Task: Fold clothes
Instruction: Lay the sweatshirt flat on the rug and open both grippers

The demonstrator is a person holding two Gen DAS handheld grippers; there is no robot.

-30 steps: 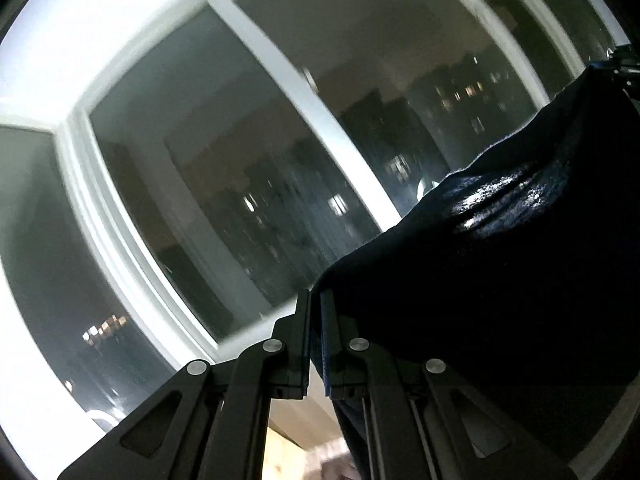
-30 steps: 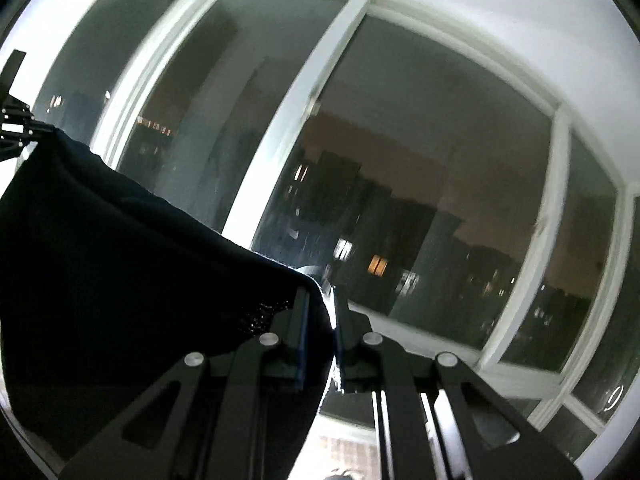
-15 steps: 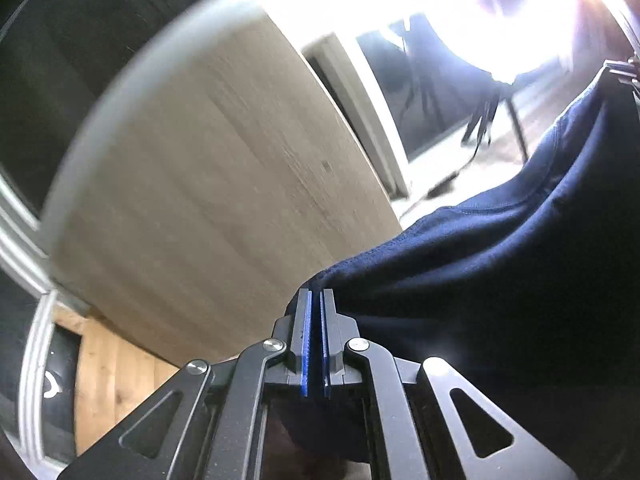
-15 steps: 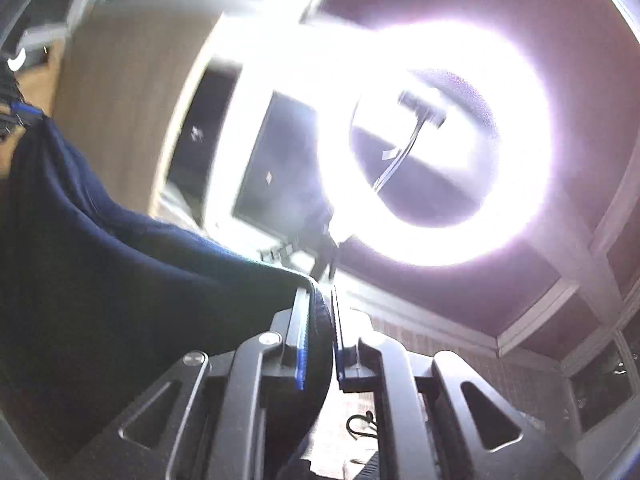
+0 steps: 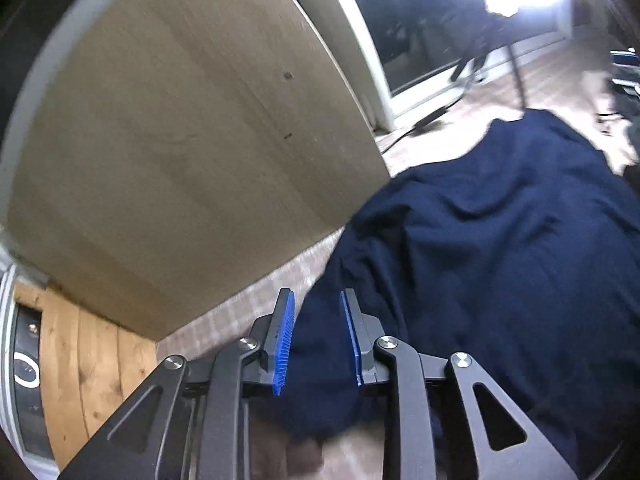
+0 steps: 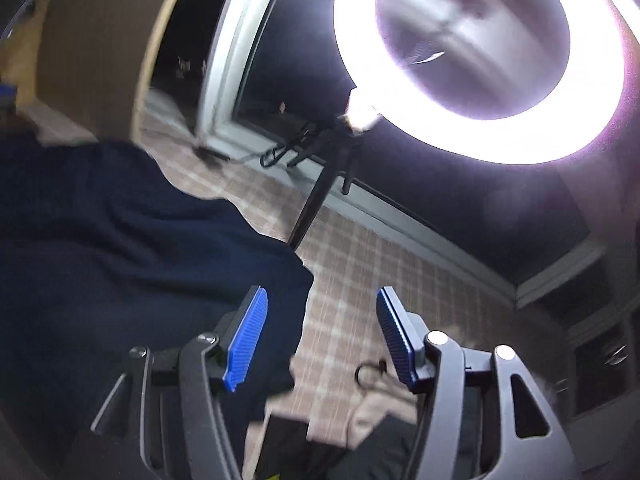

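Note:
A dark navy garment [image 5: 500, 240] lies spread on a checked surface and fills the right side of the left wrist view. My left gripper [image 5: 317, 300] has its jaws opening; a navy edge lies between the blue pads [image 5: 285, 332], which stand apart from it. In the right wrist view the same garment [image 6: 132, 248] covers the left half. My right gripper [image 6: 320, 298] is opening wide, and a corner of the cloth lies by its left pad [image 6: 246, 336] without being pressed.
A light wooden panel [image 5: 180, 132] stands at the left, with wooden floor boards [image 5: 92, 368] below it. A bright ring light [image 6: 480, 60] on a black stand [image 6: 316, 196] stands ahead by dark windows. The checked cover [image 6: 380, 280] shows beside the garment.
Both grippers came down from window height with the garment held up between them. Their jaws, shut on the cloth before, now stand apart, and the garment lies spread on the checked surface.

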